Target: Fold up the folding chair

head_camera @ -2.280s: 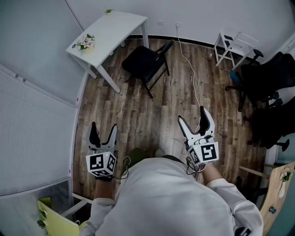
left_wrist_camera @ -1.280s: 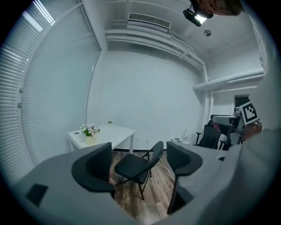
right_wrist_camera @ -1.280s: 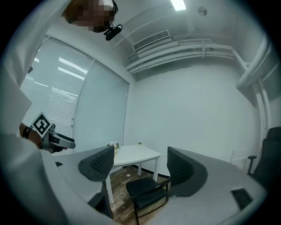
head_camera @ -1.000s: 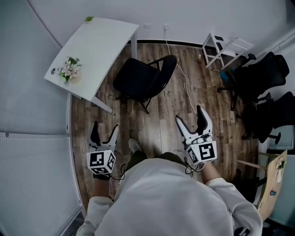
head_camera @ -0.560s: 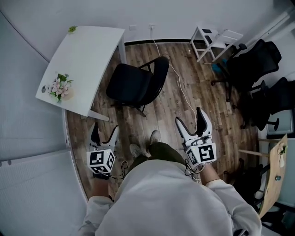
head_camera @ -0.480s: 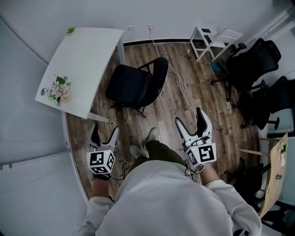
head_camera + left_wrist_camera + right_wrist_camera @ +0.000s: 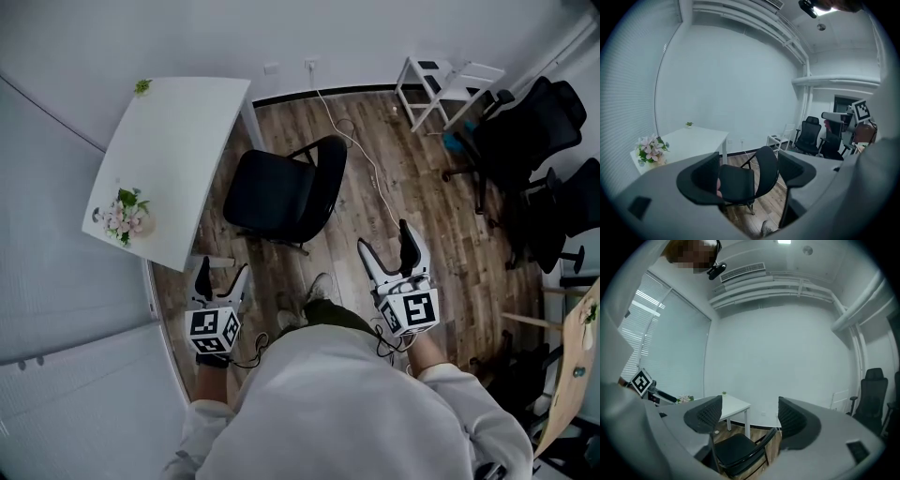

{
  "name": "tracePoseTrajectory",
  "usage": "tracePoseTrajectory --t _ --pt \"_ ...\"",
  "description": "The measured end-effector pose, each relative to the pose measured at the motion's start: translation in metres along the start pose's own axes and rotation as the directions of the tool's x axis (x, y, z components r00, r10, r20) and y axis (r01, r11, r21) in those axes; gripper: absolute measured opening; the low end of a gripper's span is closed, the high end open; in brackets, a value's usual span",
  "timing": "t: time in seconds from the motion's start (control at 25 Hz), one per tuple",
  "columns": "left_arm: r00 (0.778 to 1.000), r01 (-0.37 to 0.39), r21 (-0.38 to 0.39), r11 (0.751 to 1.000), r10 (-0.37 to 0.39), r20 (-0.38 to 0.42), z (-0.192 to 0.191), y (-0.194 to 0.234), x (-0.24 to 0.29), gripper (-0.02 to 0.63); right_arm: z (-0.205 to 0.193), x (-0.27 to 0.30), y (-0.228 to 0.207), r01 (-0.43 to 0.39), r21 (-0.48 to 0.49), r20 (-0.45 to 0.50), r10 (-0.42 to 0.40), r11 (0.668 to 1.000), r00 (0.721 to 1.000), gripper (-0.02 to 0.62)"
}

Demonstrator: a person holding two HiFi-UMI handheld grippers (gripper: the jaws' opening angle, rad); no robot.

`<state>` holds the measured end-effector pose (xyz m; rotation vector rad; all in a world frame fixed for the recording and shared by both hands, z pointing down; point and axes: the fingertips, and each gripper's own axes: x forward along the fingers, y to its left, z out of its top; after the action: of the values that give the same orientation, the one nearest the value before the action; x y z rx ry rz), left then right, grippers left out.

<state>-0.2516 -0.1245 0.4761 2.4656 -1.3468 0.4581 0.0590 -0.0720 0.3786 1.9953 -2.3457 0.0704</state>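
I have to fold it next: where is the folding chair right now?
In the head view, the folding chair stands unfolded near centre, just right of the white table.

Tongs [image 7: 749, 165] apart, folding chair [image 7: 738, 183] beyond, white table [image 7: 696, 140]

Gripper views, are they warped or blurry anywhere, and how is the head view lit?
Left gripper view: heavy fisheye inside a dark round border; the near jaws look soft, the folding chair beyond them sharper. Right gripper view: same circular warp, ceiling light glaring at the top edge. Head view: even, soft light, walls bowed, no hard-edged shadows by the white table.
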Motion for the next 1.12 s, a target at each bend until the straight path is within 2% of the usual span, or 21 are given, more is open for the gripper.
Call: tracePoseTrajectory --t 0.28,0.64,0.76,0.92,1.12 --pt "0.997 0.025 0.014 1.0 -0.024 -0.08 -0.003 -0.005 0.067 0.393 -0.016 0.044 -0.038 -0.002 0.036 -0.015 0.003 0.999 1.0 0.382" --pt "0.972 0.053 0.032 0.998 -0.044 -0.231 -0.045 0.02 0.156 0.393 -0.062 0.086 -0.07 0.048 0.096 -0.109 -0.037 0.994 0.993 0.38" --pt "0.952 0.052 0.019 0.998 -0.044 -0.303 -0.079 0.044 0.192 0.394 -0.082 0.106 -0.079 0.085 0.127 -0.15 -0.066 0.988 0.987 0.373" --pt "0.91 0.053 0.0 0.999 -0.048 -0.413 -0.136 0.076 0.245 0.394 -0.112 0.141 -0.098 0.134 0.156 -0.217 -0.098 0.979 0.971 0.362" --pt "0.857 0.028 -0.027 0.999 -0.038 -0.514 -0.21 0.139 0.325 0.394 -0.175 0.211 -0.107 0.169 0.184 -0.321 -0.103 0.968 0.942 0.36"
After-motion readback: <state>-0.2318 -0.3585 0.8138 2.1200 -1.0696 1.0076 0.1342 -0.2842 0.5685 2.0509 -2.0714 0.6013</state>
